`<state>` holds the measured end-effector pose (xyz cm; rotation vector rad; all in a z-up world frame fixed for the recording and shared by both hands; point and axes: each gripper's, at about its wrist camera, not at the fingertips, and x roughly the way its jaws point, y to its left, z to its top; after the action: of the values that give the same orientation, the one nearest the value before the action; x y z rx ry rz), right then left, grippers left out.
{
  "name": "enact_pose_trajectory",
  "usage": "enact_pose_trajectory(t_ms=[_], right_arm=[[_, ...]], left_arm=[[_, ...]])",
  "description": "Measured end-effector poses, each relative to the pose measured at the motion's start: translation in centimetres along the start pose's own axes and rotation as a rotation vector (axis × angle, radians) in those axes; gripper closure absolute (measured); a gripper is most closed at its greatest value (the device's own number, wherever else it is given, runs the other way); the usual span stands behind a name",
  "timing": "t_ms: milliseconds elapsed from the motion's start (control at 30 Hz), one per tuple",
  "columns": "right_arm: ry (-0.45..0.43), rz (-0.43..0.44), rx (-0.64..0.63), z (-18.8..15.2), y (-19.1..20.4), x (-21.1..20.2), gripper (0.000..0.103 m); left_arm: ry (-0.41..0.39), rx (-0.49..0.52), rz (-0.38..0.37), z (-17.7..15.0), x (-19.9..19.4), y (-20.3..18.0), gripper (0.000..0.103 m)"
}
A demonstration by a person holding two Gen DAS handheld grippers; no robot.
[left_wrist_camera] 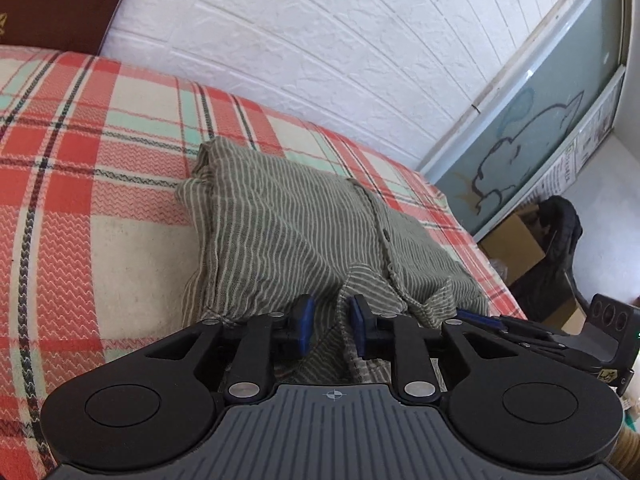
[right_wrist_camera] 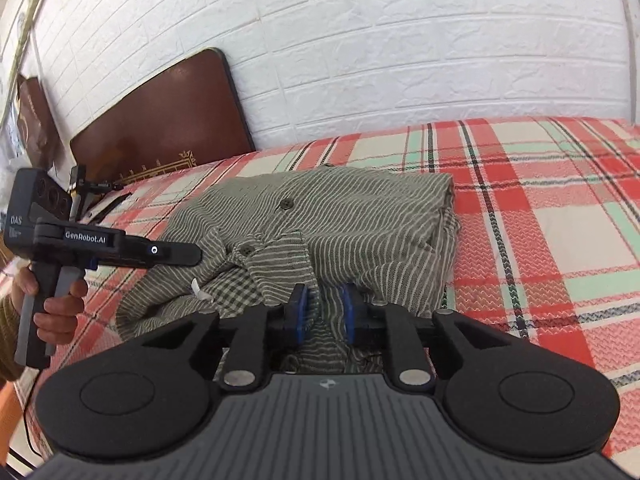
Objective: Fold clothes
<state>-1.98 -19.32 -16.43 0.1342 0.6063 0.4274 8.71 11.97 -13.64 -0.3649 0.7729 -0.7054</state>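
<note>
Plaid woven bedspread [left_wrist_camera: 80, 184] | folded striped shirt [left_wrist_camera: 280, 220], crinkled, boxy

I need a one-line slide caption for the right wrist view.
Right gripper straddles a fold of the striped shirt on the plaid bed.

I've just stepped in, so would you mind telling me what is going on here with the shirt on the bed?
A person is folding a green striped shirt on a plaid bedspread, with a handheld gripper in each hand. The shirt already lies in a rough folded bundle. The left gripper and the right gripper both sit at its near edge, each with a ridge of fabric between its blue pads, jaws parted and not pressing on it.
</note>
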Motion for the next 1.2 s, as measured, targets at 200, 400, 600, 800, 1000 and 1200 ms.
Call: enact_pose_trajectory(t_ms=[200, 400, 600, 800, 1000, 1200], right_arm=[[-0.017, -0.011, -0.049, 0.1, 0.9, -1.4, 0.070], [-0.097, 0.031, -0.109, 1.6, 3.0, -2.5, 0.068], [-0.086, 0.177, -0.162, 2.4, 5.4, -2.8, 0.090], [0.022, 0.226, -0.261, 1.0, 7.7, -1.2, 0.090], [-0.016, 0.034, -0.221, 1.6, 5.9, 0.4, 0.090], [0.058, 0.025, -0.120, 0.9, 3.4, 2.8, 0.090]], left_arm=[[-0.019, 0.038, 0.061, -0.2, -0.9, -1.5, 0.058], [-0.011, 0.132, 0.121, 0.9, -0.2, -3.5, 0.052], [0.006, 0.154, 0.134, 1.2, 0.9, -4.0, 0.051], [0.009, 0.143, 0.125, 1.3, 1.1, -3.5, 0.051], [0.009, 0.156, 0.121, 1.3, 1.3, -3.4, 0.050], [0.009, 0.171, 0.124, 0.9, 2.0, -3.1, 0.049]])
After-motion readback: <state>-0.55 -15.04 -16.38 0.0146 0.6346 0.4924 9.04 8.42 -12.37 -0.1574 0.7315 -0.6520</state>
